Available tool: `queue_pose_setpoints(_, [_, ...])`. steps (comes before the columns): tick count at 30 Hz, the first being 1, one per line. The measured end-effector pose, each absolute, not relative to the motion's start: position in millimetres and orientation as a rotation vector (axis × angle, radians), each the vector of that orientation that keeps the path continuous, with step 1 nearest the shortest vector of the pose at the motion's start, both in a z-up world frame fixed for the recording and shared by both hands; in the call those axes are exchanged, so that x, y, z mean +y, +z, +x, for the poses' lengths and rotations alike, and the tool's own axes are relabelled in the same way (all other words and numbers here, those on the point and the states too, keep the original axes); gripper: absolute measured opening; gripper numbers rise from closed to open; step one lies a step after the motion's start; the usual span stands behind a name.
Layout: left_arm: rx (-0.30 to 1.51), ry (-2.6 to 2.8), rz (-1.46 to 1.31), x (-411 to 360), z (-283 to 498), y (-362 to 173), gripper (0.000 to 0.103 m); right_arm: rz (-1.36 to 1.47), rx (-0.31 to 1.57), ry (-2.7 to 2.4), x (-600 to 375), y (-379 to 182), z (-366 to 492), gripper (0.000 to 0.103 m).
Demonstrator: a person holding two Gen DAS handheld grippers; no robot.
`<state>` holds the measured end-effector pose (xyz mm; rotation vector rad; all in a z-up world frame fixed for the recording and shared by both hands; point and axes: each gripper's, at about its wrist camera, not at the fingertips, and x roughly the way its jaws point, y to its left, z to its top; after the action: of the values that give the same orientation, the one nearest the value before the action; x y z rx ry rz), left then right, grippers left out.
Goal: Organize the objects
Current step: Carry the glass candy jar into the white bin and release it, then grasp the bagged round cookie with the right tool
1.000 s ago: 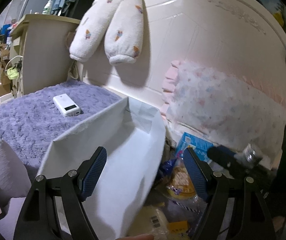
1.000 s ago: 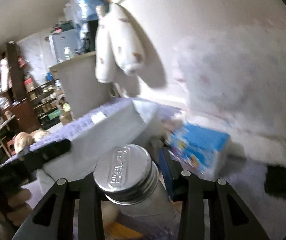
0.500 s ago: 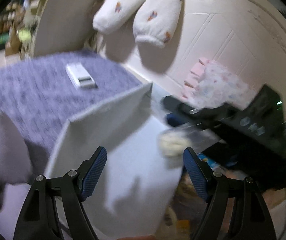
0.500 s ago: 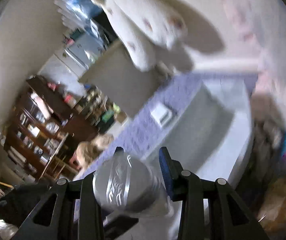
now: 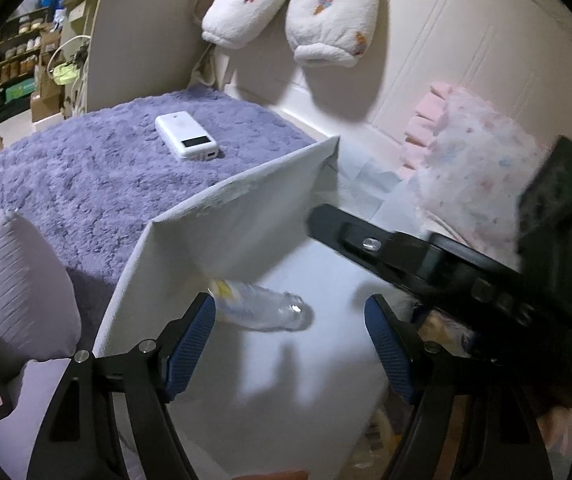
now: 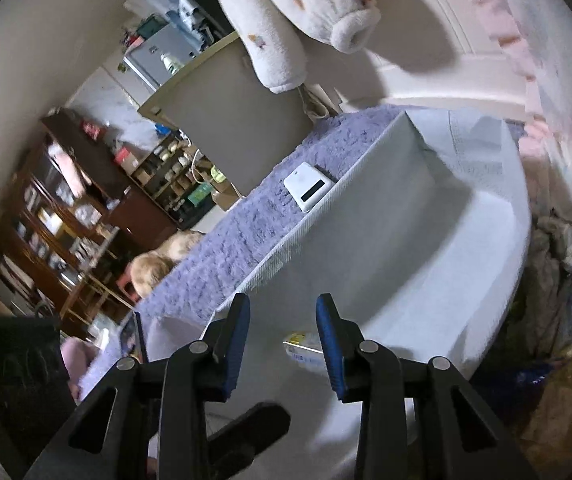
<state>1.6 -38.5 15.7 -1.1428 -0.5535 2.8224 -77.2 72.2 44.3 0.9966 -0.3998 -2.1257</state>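
Left wrist view: hazards at the drop. The clear jar (image 5: 261, 312) lies on its side on the floor of the white fabric storage box (image 5: 237, 220), close to the near left wall. Being round and unsupported, it would probably roll if the soft box is nudged (its walls look thin and could fold under a push).

The left gripper (image 5: 288, 304) slants down over the near end of the box. Its jaws stand wide apart, have just been closing slightly, and hold nothing, since the jar lies beyond and below them. A careless descent here could strike the jar or crush the box rim.

The right gripper (image 6: 282, 304) reaches in from the right, tilted down over the box interior. Its jaws are narrowly parted and empty, and the jar's label shows beneath them. Withdrawing it low might catch the right wall.

The white power bank (image 5: 187, 140) rests on the purple blanket (image 5: 65, 168) outside the box, not yet sorted.
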Motion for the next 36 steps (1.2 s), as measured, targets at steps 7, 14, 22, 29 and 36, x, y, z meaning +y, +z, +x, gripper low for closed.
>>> queue_pose_setpoints(7, [-0.5, 2.836, -1.137, -31.7, 1.8, 15.0, 0.076, 1.019, -0.306, -2.36, 114.6, 67.8, -52.8, 0.077])
queue_pose_setpoints(14, [-0.385, 2.828, -1.042, -14.5, 8.1, 21.8, 0.076, 1.475, -0.564, -2.409, 188.9, 46.5, -60.1, 0.082])
queue_pose_setpoints(22, [-0.341, 2.812, -0.991, -3.1, 10.6, 24.3, 0.076, 1.708, -0.687, -2.38, 212.2, -0.3, -80.0, 0.083])
queue_pose_setpoints(29, [-0.368, 2.809, -1.001, -4.4, 9.2, 21.4, 0.076, 1.704, -0.442, -2.536, 191.2, -12.2, -85.6, 0.091])
queue_pose_setpoints(36, [-0.346, 2.81, -1.025, -1.6, 7.8, 16.8, 0.076, 1.678, 0.025, -2.603, 157.9, -32.3, -90.0, 0.099])
